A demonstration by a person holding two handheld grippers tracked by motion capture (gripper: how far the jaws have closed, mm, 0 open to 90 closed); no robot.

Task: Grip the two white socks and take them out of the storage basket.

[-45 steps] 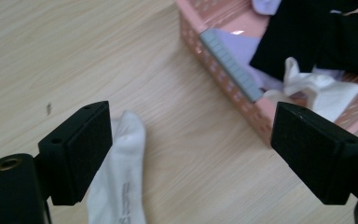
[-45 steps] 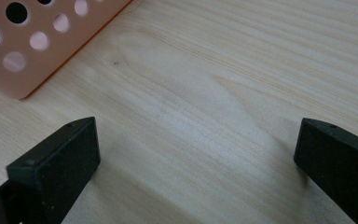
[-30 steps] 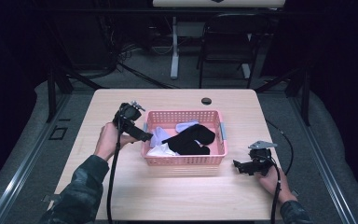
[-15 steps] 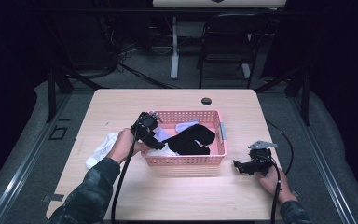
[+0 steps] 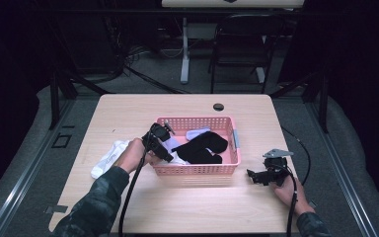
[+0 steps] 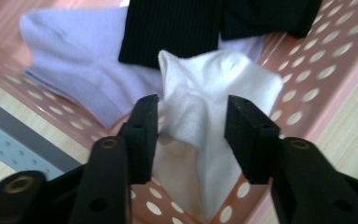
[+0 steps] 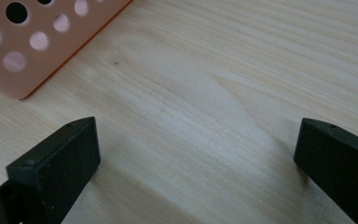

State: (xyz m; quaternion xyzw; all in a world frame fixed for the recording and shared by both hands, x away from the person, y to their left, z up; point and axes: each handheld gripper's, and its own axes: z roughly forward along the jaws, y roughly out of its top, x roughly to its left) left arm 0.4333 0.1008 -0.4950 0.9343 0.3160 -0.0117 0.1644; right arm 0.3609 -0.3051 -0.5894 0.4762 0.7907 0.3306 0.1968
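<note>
Sock (image 6: 200,121) bunched (axis unclear) between claw (image 6: 193,128)

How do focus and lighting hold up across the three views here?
High view: table evenly lit, room behind nearly black, image soft. Left gripper view: white sock and black sock fairly sharp, basket edges blurred. Right gripper view: wood grain sharp, faint shadows beside the jaws, basket corner slightly soft.

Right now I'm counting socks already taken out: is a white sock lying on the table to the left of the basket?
Yes, a white sock lies on the table just left of the pink basket, beside the left hand.
</note>
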